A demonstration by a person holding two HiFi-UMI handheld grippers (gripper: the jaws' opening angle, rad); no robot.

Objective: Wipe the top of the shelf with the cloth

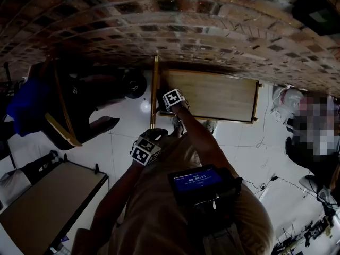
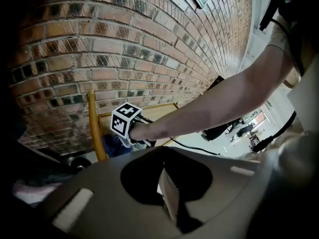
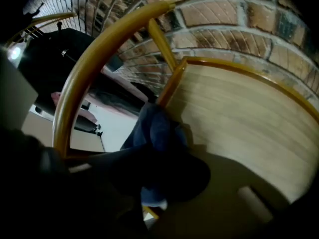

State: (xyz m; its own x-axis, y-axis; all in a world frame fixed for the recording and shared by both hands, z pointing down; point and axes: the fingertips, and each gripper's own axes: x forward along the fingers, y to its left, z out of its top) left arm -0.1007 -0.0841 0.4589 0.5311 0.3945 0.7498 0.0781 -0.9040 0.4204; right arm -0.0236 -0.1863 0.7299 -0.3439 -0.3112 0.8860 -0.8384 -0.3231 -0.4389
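Shelf (image 1: 223, 97): flat top of pale, straight-grained wood with a raised yellow-orange edge. Its long back side sits against the brick wall (image 1: 159, 20). A yellow rail (image 1: 154, 89) runs along the left end. A dark blue cloth (image 3: 157, 128) lies bunched on the top at the left corner, touching the edge. White tiled floor (image 1: 249, 147) below.

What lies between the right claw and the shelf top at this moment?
The blue cloth, clamped in the right claw, bunched at a corner of the shelf top beside the yellow rail. The right gripper view shows it.
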